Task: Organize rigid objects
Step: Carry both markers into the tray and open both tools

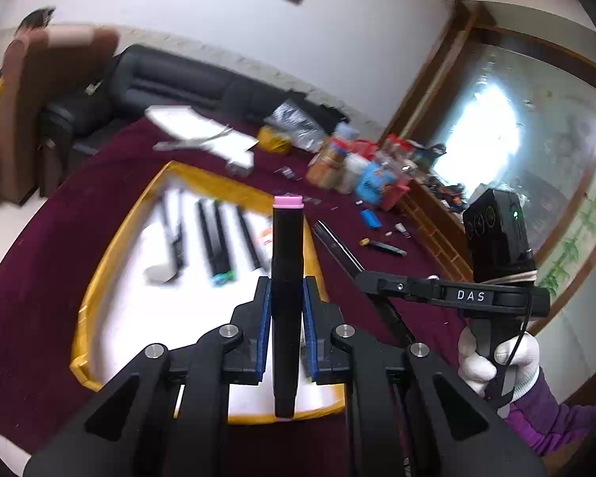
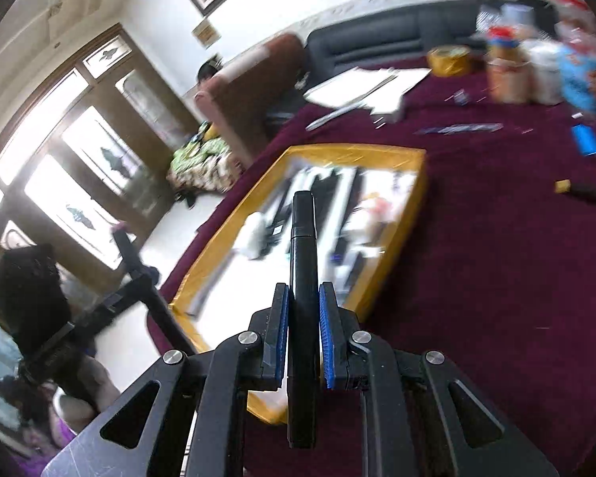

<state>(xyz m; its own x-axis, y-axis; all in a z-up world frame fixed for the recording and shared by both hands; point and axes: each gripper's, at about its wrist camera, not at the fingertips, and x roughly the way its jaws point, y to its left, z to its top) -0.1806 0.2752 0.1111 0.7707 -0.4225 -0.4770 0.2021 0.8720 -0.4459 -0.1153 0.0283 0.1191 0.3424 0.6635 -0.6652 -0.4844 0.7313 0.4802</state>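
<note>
My left gripper (image 1: 286,298) is shut on a black marker with a pink cap (image 1: 287,270), held above a yellow-rimmed white tray (image 1: 111,238). Several black pens (image 1: 218,238) lie in the tray. My right gripper (image 2: 304,314) is shut on a black marker (image 2: 304,262), held over the near corner of the same tray (image 2: 409,214). The right gripper's body also shows in the left wrist view (image 1: 453,294), held by a white-gloved hand (image 1: 496,357).
The table has a dark red cloth (image 2: 476,278). On it lie a blue lighter (image 2: 586,140), a black pen with a gold end (image 1: 381,245), white papers (image 1: 202,127), a tape roll (image 2: 451,59) and a cluster of jars and packets (image 1: 357,167). A sofa (image 1: 171,75) stands behind.
</note>
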